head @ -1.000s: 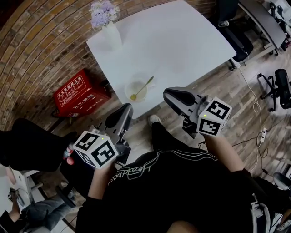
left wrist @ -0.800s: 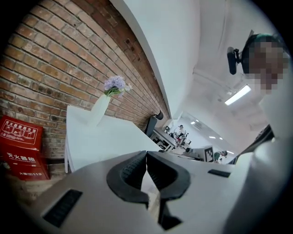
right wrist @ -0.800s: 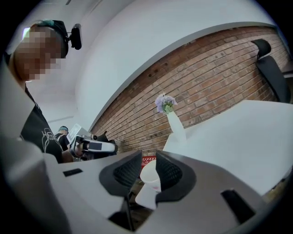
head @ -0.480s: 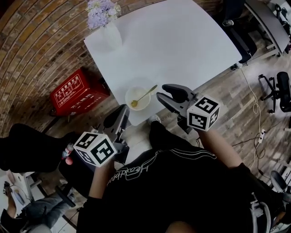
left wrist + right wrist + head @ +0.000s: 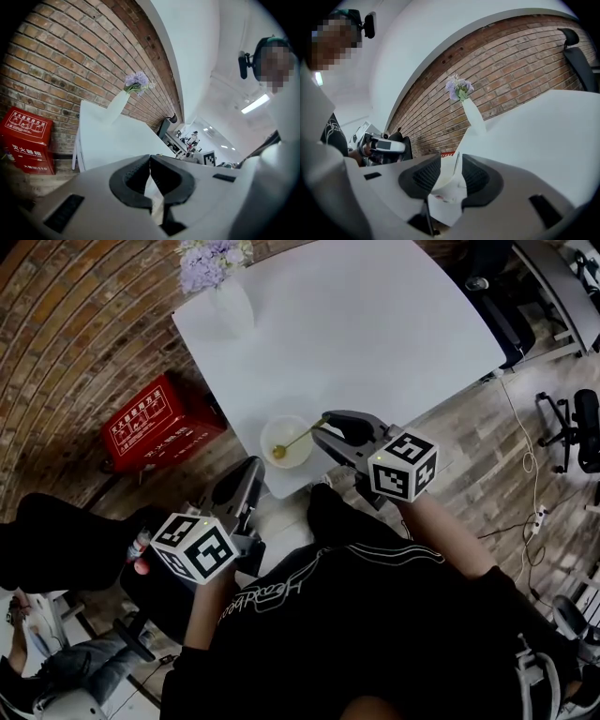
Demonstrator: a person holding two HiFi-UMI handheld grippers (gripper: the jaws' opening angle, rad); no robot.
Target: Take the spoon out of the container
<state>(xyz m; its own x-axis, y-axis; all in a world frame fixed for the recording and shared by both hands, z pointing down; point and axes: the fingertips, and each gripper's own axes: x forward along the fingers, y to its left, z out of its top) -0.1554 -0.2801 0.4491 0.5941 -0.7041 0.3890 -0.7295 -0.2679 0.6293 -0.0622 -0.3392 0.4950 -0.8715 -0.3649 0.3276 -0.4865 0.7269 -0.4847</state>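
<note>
A white bowl [image 5: 284, 435] stands near the front edge of the white table [image 5: 375, 324]. A gold spoon [image 5: 294, 441] lies in it, its handle sticking out over the rim to the right. My right gripper [image 5: 325, 424] is at that handle end, open. In the right gripper view the thin spoon handle [image 5: 456, 162] stands upright between the pads of the right gripper [image 5: 451, 159] without touching them, with the bowl [image 5: 447, 180] behind it. My left gripper [image 5: 251, 474] hangs below the table edge, away from the bowl. The left gripper [image 5: 150, 158] is shut with its tips together and nothing in it.
A white vase with purple flowers [image 5: 228, 296] stands at the table's far left corner. A red box [image 5: 155, 423] sits on the floor by the brick wall. Office chairs [image 5: 492, 306] and cables are to the right. The person's legs are below.
My right gripper has moved left and forward from beside the table to the bowl's rim, and now stands around the spoon handle. The left gripper has hardly moved.
</note>
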